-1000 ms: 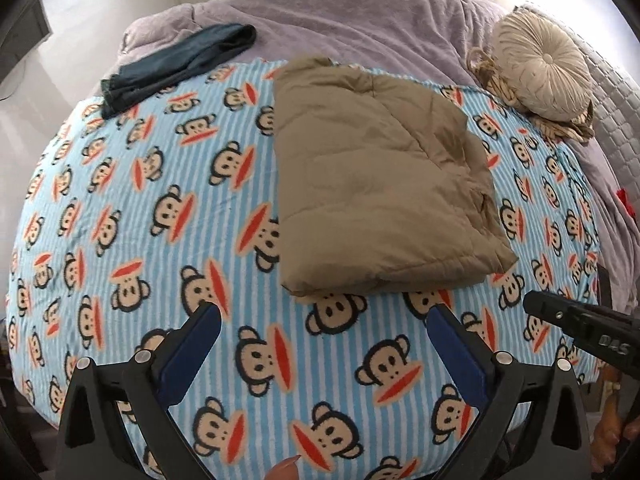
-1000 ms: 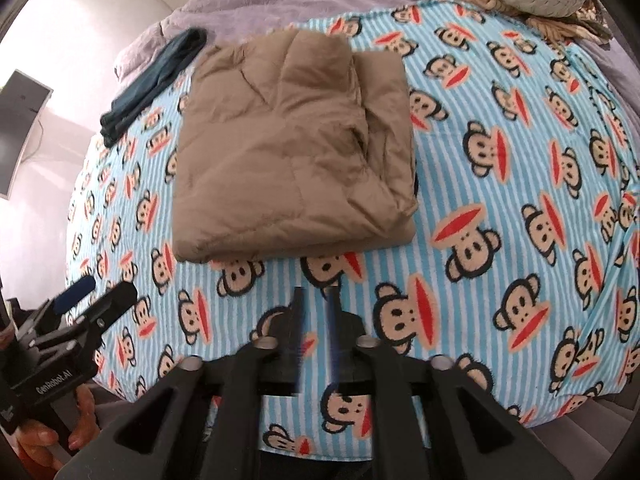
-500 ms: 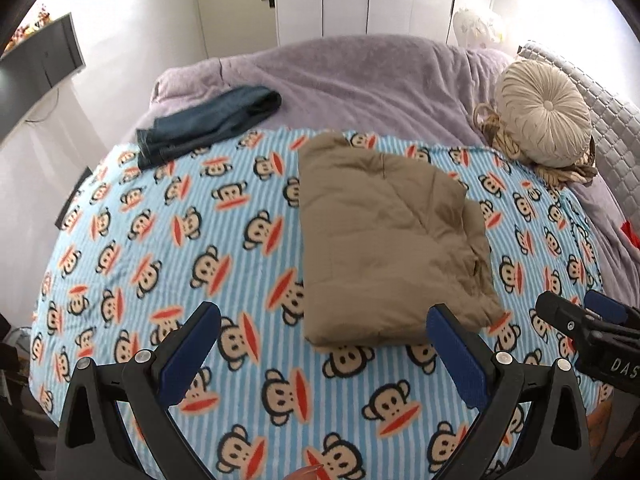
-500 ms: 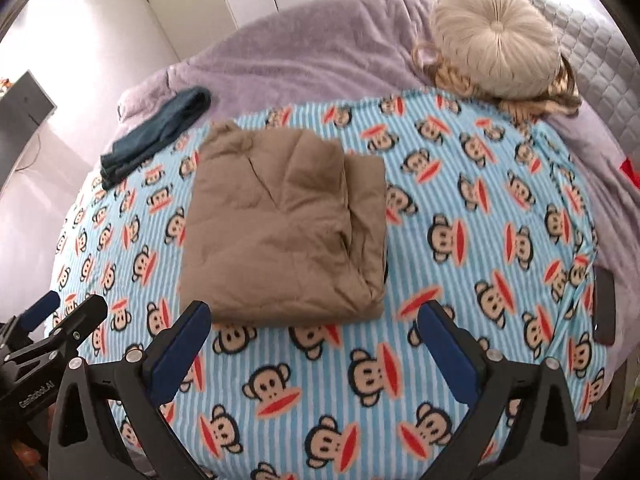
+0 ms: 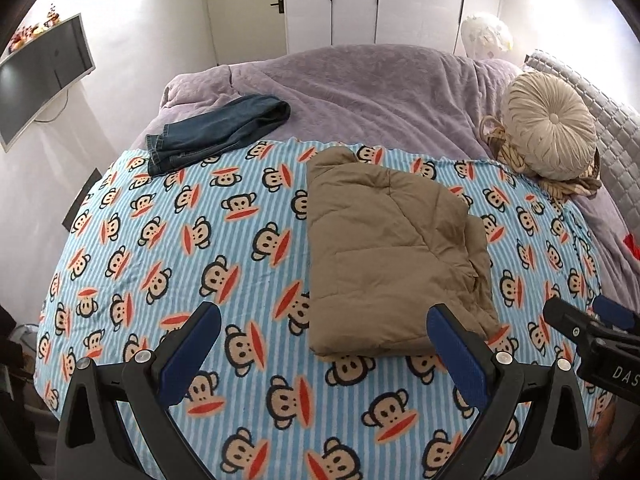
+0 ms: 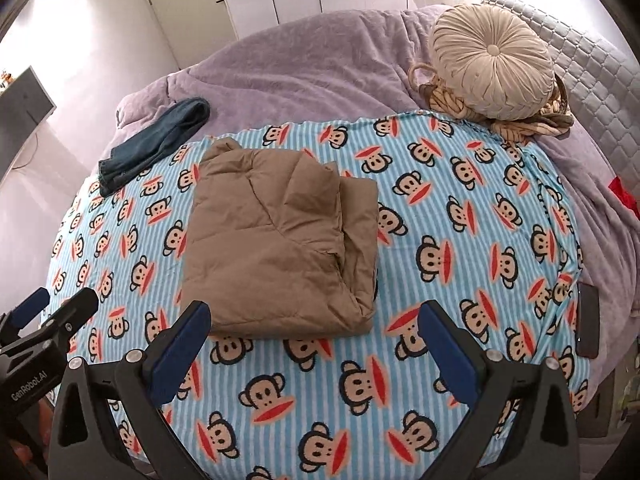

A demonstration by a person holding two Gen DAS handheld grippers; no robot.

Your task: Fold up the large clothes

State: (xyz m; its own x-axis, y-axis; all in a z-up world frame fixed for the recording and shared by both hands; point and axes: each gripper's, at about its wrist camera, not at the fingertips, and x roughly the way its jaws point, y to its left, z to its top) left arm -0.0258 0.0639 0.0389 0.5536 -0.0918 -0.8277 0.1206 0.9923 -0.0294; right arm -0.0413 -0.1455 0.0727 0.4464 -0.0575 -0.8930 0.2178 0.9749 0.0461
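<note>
A tan padded garment lies folded into a rectangle on the blue monkey-print blanket; it also shows in the right wrist view. My left gripper is open and empty, held above the blanket near the garment's front edge. My right gripper is open and empty, also just in front of the garment. Each gripper shows at the edge of the other's view: the right one and the left one.
Folded dark jeans lie at the far left on the purple bedspread. A round cream cushion sits on a woven basket at the far right. A dark phone lies near the bed's right edge. A monitor hangs on the left wall.
Both grippers have pulled back and up from the garment, so more of the room shows. The right gripper went from shut to open. The garment has not moved.
</note>
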